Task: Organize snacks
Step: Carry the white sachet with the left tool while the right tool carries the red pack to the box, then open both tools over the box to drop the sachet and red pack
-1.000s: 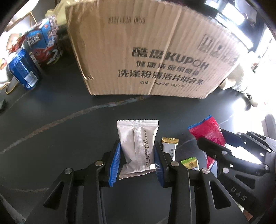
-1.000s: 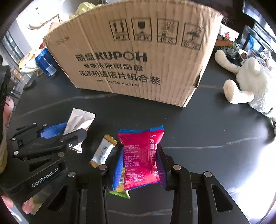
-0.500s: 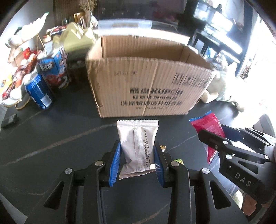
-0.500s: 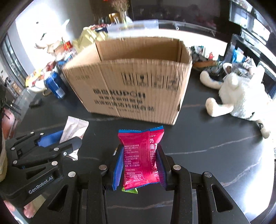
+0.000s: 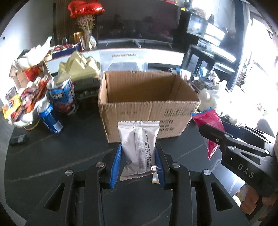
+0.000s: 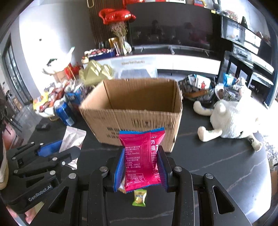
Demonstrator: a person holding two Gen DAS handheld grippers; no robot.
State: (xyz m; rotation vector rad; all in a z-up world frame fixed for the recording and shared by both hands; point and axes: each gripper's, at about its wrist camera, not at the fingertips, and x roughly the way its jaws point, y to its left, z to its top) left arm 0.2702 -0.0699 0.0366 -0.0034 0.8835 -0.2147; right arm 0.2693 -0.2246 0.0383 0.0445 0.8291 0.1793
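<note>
Gripping a silver-white foil snack packet (image 5: 139, 147) between its blue-padded jaws, the left gripper (image 5: 138, 166) holds it up in front of the open brown cardboard box (image 5: 147, 104) standing on the dark marbled surface (image 5: 52, 153). The right gripper (image 6: 140, 172) clamps a magenta snack bag with blue trim (image 6: 142, 156) likewise before the box. A small green wrapped candy (image 6: 139, 200) lies on the surface below it, near the front edge.

A white plush toy (image 6: 231, 118) is seen lying on the dark table (image 6: 217, 161), right of centre. A red foil balloon (image 6: 116, 14) and dried flowers (image 6: 119, 31) are seen beside a television (image 6: 172, 27) at the back.
</note>
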